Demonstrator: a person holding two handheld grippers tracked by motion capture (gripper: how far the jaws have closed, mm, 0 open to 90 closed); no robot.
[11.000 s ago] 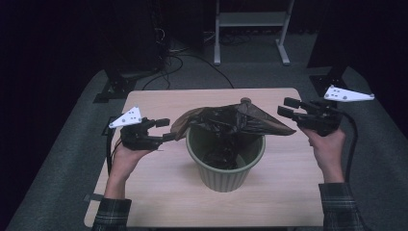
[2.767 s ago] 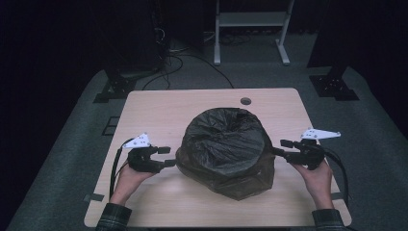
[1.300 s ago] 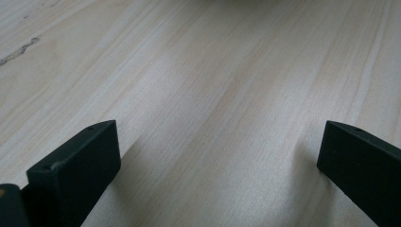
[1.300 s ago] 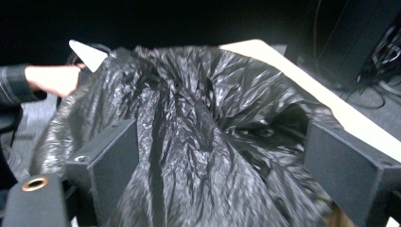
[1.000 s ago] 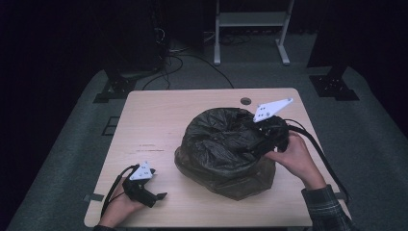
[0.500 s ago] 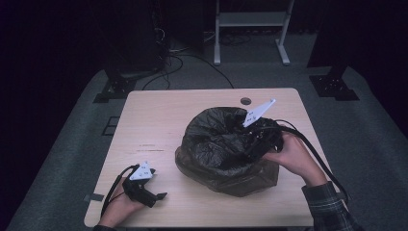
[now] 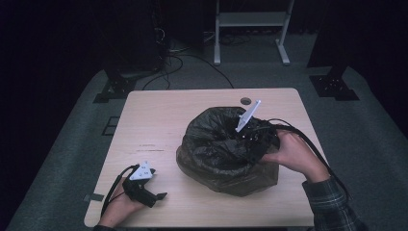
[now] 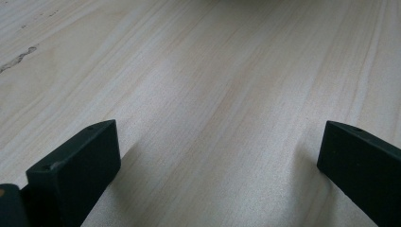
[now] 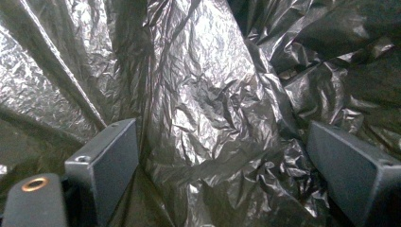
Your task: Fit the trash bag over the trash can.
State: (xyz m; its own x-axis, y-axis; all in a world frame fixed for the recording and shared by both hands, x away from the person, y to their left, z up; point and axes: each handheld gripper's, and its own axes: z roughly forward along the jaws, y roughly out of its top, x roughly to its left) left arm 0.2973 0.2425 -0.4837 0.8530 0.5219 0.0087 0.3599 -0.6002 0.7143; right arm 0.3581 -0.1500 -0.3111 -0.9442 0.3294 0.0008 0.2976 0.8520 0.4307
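Nearest the person, the left tool (image 7: 153, 196) rested on the pale wood-grained desk (image 7: 159, 120), its jaws spread wide with nothing between them. Farther in, right of the desk's middle, sat the black bin bag (image 7: 219, 154), draped over the bin beneath so that no bin wall was visible. The right tool (image 7: 252, 143) reached down into its sunken mouth, jaws released and wide, with crinkled film bulging between them but not pinched. The bag looked thin, glossy, light and limp; it would likely slip and tear easily, so a gathered fold near the rim seemed the best hold.
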